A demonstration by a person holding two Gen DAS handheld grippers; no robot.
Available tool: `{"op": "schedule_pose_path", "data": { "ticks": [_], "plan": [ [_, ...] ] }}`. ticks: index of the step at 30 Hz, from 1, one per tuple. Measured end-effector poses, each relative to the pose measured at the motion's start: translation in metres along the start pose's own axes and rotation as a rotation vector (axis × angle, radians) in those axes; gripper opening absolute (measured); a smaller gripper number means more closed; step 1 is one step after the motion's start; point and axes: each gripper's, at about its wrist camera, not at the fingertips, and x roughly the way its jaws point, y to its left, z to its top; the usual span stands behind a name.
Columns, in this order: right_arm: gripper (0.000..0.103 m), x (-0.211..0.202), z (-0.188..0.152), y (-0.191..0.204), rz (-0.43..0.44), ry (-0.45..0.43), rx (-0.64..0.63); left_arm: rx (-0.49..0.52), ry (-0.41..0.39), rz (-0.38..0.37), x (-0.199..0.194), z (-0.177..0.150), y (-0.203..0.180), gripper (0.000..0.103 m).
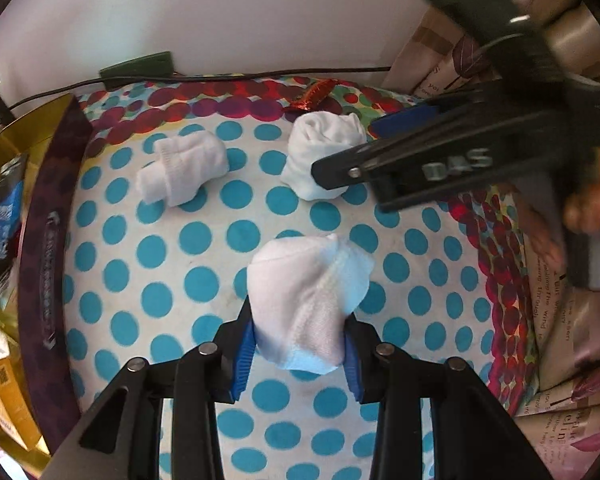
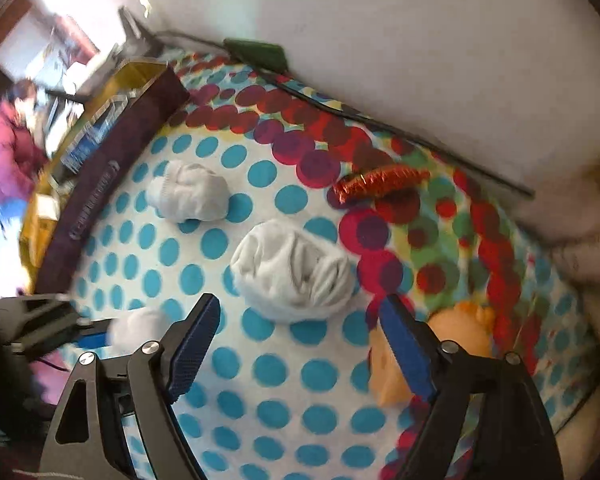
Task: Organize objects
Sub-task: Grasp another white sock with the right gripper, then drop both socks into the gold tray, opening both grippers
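- My left tool (image 1: 300,344) is pinching a rolled white sock (image 1: 306,304) between its blue pads, the bundle sitting just above the polka-dot tablecloth (image 1: 188,248) on the desk.
- My right tool (image 2: 296,344) is spread wide, with nothing between its fingers; it hovers just short of a second rolled sock (image 2: 294,270) lying on the cloth (the biggest bundle in that view).
- From the left wrist view, that second sock (image 1: 324,152) lies partly behind one finger of the right tool (image 1: 340,170).
- A third rolled sock (image 1: 184,170) lies on the cloth to the left of it, apart from the other two, and near a dark purple box edge (image 1: 56,240).
- A red foil wrapper (image 2: 380,180) rests on the red-dotted border, near the wall.
- An orange object (image 2: 432,352) sits beside my right tool's right finger; it is too blurred to name.
- A black cable (image 1: 260,74) runs along the wall behind the desk.
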Motion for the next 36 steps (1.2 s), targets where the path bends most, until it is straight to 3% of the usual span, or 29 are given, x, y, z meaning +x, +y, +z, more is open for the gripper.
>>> {"op": "schedule_pose_path", "data": {
  "ticks": [5,7,9,12,18,26,31,36],
  "plan": [
    [0.080,0.030,0.011,0.004,-0.063,0.087,-0.081,-0.034,-0.007,0.005,-0.018,-0.010,0.012,0.038],
    [0.061,0.036,0.010,0.001,-0.006,0.093,-0.073,-0.048,-0.013,0.010,-0.026,-0.015,0.017,0.038],
    [0.049,0.034,0.011,0.000,-0.018,0.071,-0.091,-0.056,-0.011,0.014,-0.031,-0.017,0.021,0.038],
    [0.039,0.033,0.014,-0.007,-0.013,0.087,-0.064,-0.068,-0.007,0.022,-0.037,-0.023,0.024,0.038],
    [0.033,0.024,0.002,-0.003,-0.027,0.038,-0.021,-0.084,-0.036,0.031,-0.063,-0.032,0.037,0.038],
    [0.033,-0.016,-0.003,0.024,0.065,-0.057,0.044,-0.152,-0.119,0.116,-0.120,-0.039,0.096,0.038],
    [0.033,-0.036,0.029,0.095,0.183,-0.109,0.004,-0.172,-0.131,0.193,-0.137,-0.041,0.145,0.039],
    [0.033,-0.030,0.076,0.154,0.278,-0.127,0.010,-0.167,-0.110,0.231,-0.136,-0.038,0.184,0.040]
  ]
}}
